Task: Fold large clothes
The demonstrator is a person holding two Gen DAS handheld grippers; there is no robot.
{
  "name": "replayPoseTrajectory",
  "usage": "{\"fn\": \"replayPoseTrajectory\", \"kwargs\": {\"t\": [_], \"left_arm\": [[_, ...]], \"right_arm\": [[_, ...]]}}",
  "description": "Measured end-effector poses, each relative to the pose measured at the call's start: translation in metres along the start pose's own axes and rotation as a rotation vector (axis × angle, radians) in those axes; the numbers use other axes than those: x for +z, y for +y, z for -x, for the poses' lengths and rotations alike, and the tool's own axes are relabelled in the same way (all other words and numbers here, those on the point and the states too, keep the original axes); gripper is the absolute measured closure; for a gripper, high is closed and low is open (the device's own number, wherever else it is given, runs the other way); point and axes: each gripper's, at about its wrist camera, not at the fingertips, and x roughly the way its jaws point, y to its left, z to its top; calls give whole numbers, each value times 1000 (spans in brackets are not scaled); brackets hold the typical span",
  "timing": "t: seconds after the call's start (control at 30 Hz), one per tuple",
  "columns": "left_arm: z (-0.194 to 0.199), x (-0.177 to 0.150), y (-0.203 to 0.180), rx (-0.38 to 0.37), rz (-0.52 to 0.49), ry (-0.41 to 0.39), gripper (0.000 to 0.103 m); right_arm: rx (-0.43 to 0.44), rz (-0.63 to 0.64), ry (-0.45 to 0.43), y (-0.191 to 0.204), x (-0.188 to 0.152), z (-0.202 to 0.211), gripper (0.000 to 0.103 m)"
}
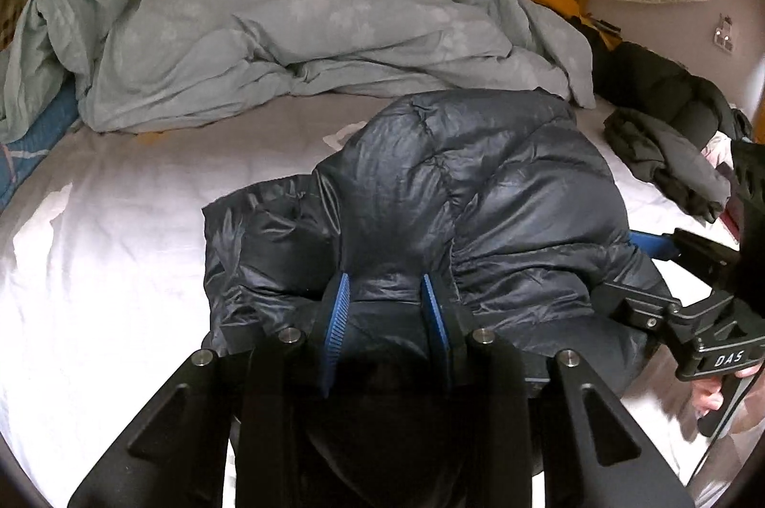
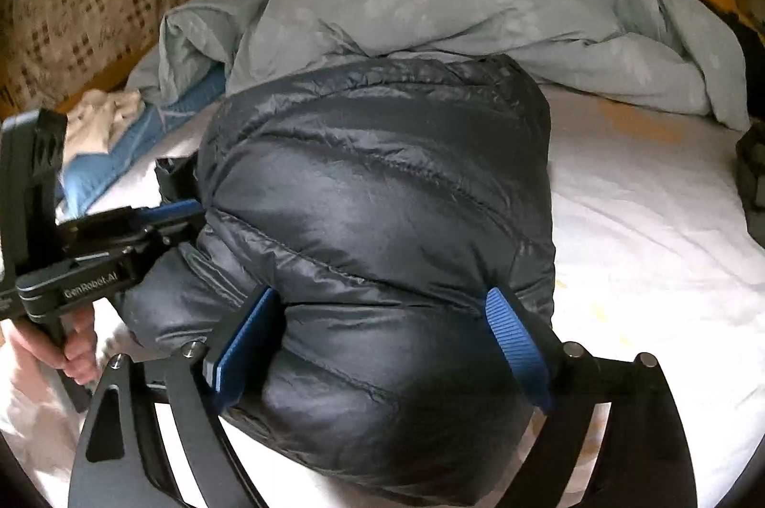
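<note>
Glossy, quilted black puffer jacket (image 1: 459, 192) on a smooth white sheet (image 1: 119, 269); matt pale-green cloth duvet (image 1: 296, 25).

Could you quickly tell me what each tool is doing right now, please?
Left tool: closed on a fold of the dark puffer jacket.
Right tool: jaws wide around the jacket's bulk, pads touching it.
</note>
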Motion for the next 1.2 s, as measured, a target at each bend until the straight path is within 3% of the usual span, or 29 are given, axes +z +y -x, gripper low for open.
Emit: {"fn": "replayPoseTrajectory", "kwargs": {"t": [0.1,0.17,0.23,0.27,0.53,0.6,0.7,0.8,0.9,0.93,1.0,1.07,1.1,1.2], "left_arm": [[10,5,-4,16,-45,-32,68],[22,6,-4,25,-39,-52,47],[31,5,0,39,15,-59,5],[34,3,3,38,51,-54,3],[25,-6,33,-70,303,73,0],[13,-13,38,-85,348,144,0],[-3,-24,48,-185,443,211,0],[-13,-32,58,-259,505,222,0],[-12,-34,55,-282,510,180,1],[-10,-34,51,-280,500,150,10],[-1,-28,39,-281,440,91,27],[10,-20,25,-282,361,34,37],[17,-16,18,-301,317,1,43],[27,-4,-3,-338,216,-62,46]], "right_arm": [[20,-24,-12,-6,1,8,13],[26,-73,-29,-17,0,16,13],[25,-124,-37,-29,0,20,13],[31,-151,-35,-36,0,22,12],[144,-344,19,-69,-5,13,11],[190,-366,51,-70,-8,3,10],[237,-392,85,-73,-14,-14,4],[343,-507,117,-83,-25,-38,1],[356,-499,87,-81,-25,-43,1],[363,-482,82,-77,-24,-43,5],[329,-454,61,-71,-20,-36,25],[301,-442,22,-68,-18,-22,40],[289,-429,3,-67,-16,-13,43],[248,-387,-59,-67,-6,17,46]]}}
